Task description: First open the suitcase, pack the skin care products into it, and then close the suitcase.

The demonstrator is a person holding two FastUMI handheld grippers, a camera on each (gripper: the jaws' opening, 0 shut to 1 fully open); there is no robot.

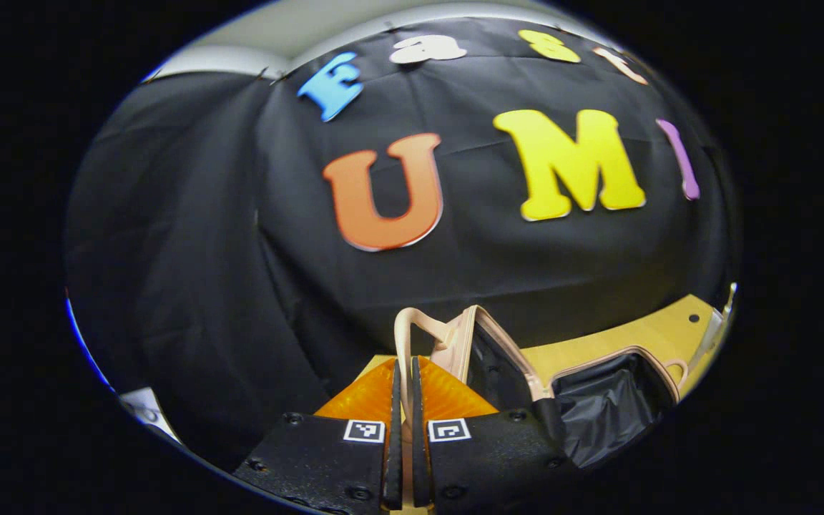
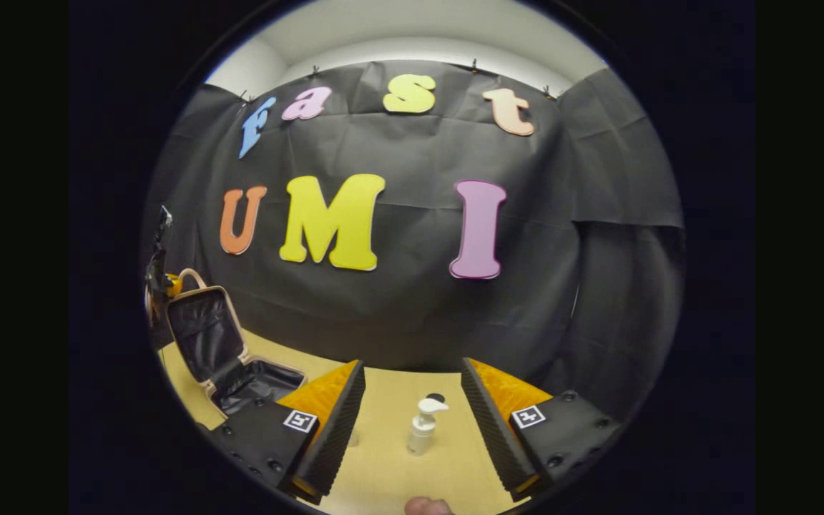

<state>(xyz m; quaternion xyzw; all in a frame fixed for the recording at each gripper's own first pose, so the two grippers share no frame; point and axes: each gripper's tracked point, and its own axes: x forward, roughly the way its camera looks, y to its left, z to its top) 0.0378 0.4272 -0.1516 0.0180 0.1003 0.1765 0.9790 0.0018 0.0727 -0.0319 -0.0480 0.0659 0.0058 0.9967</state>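
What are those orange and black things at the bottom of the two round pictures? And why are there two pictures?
Those are grabbing tools, like big tweezers with two fingers. A person holds one in each hand, and a small camera rides on each tool, so you get two pictures. In the left gripper view, the left gripper has its fingers pinched on the pale handle of a little suitcase, holding its lid up. In the right gripper view, the right gripper has its fingers wide apart and holds nothing. Ahead of it, on the yellow table, stands a small white pump bottle. That same view shows the suitcase open, off to the left.
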